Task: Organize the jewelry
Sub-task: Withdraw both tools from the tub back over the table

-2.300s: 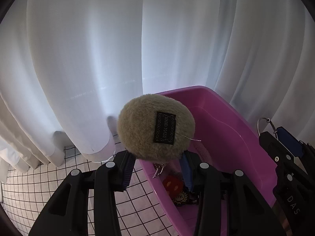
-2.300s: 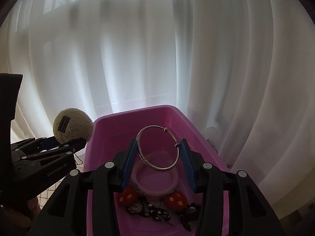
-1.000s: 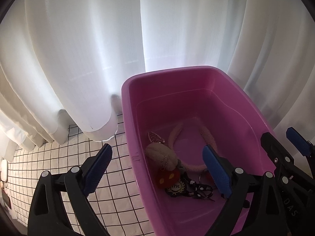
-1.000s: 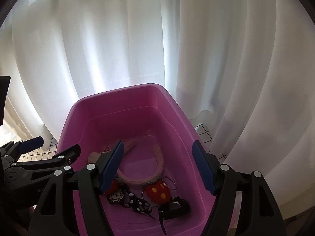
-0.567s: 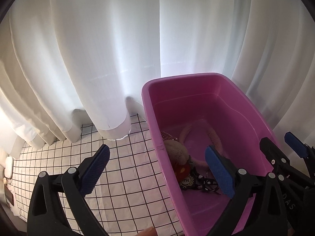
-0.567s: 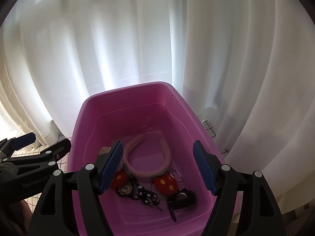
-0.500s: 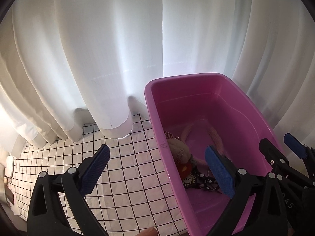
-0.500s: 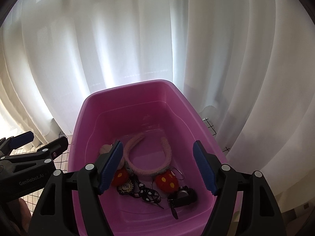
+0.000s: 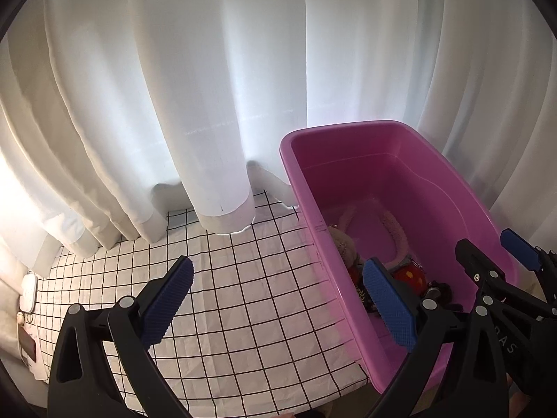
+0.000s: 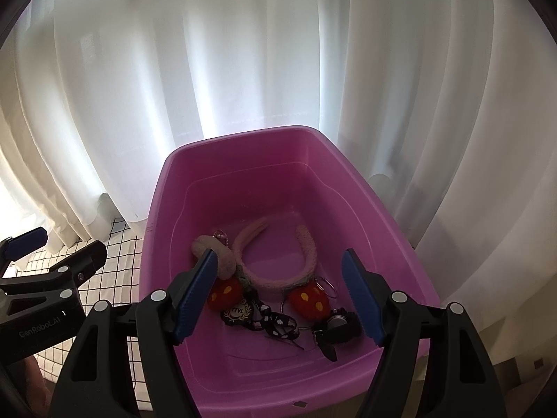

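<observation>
We hold both grippers spread wide and empty. Our left gripper (image 9: 278, 299) hangs over the checked cloth (image 9: 243, 296) and the wall of the pink tub (image 9: 313, 188). Our right gripper (image 10: 283, 292) hangs over the tub, where the jewelry lies: a fuzzy headband (image 10: 306, 254), a beige pompom (image 10: 222, 257), red charms (image 10: 310, 301). White curtains (image 10: 243, 69) hang behind.

- In the pink tub (image 10: 243, 376), the beige pompom (image 10: 222, 254) sits partly behind one blue pad of the right gripper (image 10: 278, 292).
- Print on the black lanyard (image 10: 275, 320) in the tub is too small to read.
- Left of the tub, small things (image 9: 26, 313) at the tabletop's edge are unidentifiable.
</observation>
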A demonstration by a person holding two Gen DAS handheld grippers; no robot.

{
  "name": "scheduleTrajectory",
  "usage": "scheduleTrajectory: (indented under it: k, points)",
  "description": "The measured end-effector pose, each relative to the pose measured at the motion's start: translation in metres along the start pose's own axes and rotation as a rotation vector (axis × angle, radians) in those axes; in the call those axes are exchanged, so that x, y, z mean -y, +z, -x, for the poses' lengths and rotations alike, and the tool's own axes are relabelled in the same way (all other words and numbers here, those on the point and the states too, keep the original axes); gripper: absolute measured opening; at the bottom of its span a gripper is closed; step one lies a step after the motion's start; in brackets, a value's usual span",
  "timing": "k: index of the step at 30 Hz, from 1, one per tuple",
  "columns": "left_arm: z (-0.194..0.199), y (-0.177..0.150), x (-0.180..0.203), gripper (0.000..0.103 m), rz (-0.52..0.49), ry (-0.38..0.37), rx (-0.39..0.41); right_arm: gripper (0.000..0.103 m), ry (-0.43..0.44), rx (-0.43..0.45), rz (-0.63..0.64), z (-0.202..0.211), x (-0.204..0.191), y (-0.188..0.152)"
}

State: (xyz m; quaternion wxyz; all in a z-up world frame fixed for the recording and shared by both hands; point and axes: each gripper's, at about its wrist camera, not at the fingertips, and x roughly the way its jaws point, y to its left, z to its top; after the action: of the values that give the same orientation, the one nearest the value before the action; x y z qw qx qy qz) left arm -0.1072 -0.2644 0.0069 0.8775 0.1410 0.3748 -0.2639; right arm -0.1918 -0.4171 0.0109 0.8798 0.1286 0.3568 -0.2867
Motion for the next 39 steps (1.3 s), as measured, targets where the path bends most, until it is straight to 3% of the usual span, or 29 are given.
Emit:
scheduleTrajectory:
  k: [39]
  points:
    - [0.0056, -0.0046, -0.0053, 0.096, 0.007, 0.005, -0.009, 0.07, -0.009, -0.013, 0.012, 0.0072, -0.0104, -0.004]
